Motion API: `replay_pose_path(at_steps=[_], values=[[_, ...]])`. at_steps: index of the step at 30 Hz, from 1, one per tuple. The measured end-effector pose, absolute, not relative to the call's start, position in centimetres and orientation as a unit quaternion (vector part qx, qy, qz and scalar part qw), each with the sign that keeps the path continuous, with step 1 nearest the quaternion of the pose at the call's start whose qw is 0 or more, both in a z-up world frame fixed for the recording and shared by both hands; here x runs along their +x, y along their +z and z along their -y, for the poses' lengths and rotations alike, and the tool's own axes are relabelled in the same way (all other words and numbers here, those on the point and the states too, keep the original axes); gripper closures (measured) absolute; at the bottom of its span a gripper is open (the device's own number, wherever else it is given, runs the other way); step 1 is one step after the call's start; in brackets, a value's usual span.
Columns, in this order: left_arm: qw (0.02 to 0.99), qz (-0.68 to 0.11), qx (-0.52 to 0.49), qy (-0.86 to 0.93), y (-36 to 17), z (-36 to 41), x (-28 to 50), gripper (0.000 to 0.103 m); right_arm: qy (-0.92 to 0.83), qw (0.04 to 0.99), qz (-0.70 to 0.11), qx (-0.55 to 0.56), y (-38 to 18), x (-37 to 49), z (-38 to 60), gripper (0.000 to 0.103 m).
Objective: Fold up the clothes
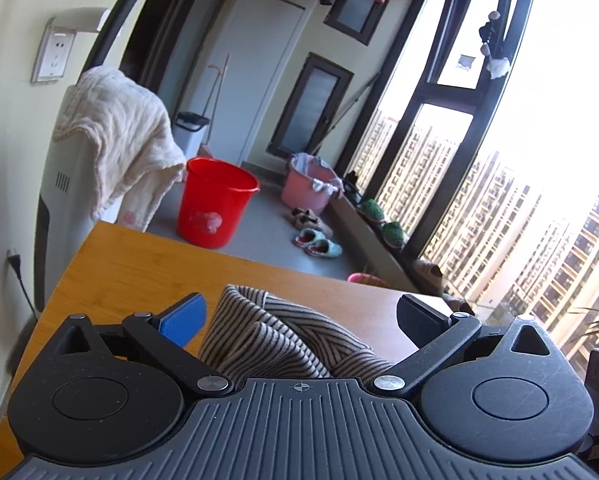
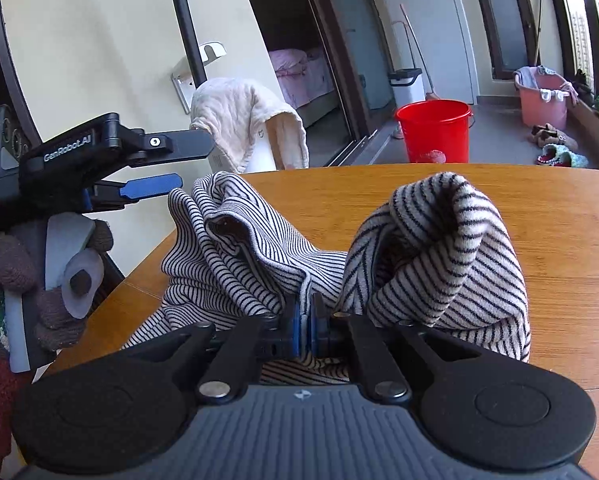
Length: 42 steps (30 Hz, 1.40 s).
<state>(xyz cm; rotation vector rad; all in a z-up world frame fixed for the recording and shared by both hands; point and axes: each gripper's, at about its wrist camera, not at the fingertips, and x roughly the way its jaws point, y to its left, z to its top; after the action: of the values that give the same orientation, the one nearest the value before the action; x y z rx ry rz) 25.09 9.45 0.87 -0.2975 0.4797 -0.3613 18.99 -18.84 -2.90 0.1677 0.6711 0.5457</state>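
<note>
A black-and-cream striped knit garment [image 2: 439,256] lies bunched on the round wooden table [image 2: 539,208]. My right gripper [image 2: 305,320] is shut on the garment's fabric, which bulges up on both sides of the closed jaws. My left gripper [image 1: 299,316] is open, its blue pad [image 1: 183,320] and black pad [image 1: 419,318] wide apart, with a fold of the striped garment [image 1: 275,336] lying between and below them, not clamped. The left gripper also shows in the right wrist view [image 2: 179,164], held open at the table's left edge by a gloved hand [image 2: 39,288].
A cream towel [image 1: 119,140] hangs over a white appliance by the wall. A red bucket [image 1: 215,208], a pink basket [image 1: 307,188] and slippers [image 1: 315,240] stand on the floor beyond the table. Large windows [image 1: 499,160] are on the right.
</note>
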Motion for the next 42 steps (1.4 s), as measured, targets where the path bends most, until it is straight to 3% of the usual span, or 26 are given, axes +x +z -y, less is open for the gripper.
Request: replay_pose_path(at_steps=[8, 11, 14, 19, 23, 27, 34, 42], values=[[0.901, -0.345, -0.217, -0.15, -3.0, -10.1, 31.5, 0.002, 0.262, 0.91, -0.311, 0.075, -3.4, 18.4, 18.8, 0.098], [0.901, -0.343, -0.224, -0.146, -3.5, -10.7, 30.2, 0.044, 0.266, 0.91, -0.311, 0.073, -3.5, 18.3, 18.8, 0.098], [0.917, -0.314, -0.195, -0.149, -3.0, -10.8, 27.1, 0.051, 0.27, 0.909, -0.31, 0.064, -3.5, 17.7, 18.9, 0.098], [0.942, -0.273, -0.118, -0.154, -2.5, -9.7, 22.1, 0.052, 0.272, 0.915, -0.296, 0.038, -2.2, 16.1, 19.2, 0.098], [0.948, -0.267, -0.084, -0.153, -3.0, -9.2, 20.1, 0.051, 0.278, 0.929, -0.24, 0.038, 1.4, 14.7, 20.0, 0.095], [0.948, -0.268, -0.089, -0.148, -3.3, -9.5, 19.6, 0.049, 0.256, 0.948, -0.187, 0.023, 3.9, 14.9, 20.4, 0.076], [0.947, -0.273, -0.099, -0.139, -3.7, -10.3, 19.1, 0.04, 0.192, 0.944, -0.268, 0.019, -1.2, 16.7, 22.0, 0.075], [0.941, -0.285, -0.117, -0.141, -3.1, -12.4, 17.6, 0.026, 0.191, 0.942, -0.272, 0.048, -3.3, 14.3, 23.6, 0.075]])
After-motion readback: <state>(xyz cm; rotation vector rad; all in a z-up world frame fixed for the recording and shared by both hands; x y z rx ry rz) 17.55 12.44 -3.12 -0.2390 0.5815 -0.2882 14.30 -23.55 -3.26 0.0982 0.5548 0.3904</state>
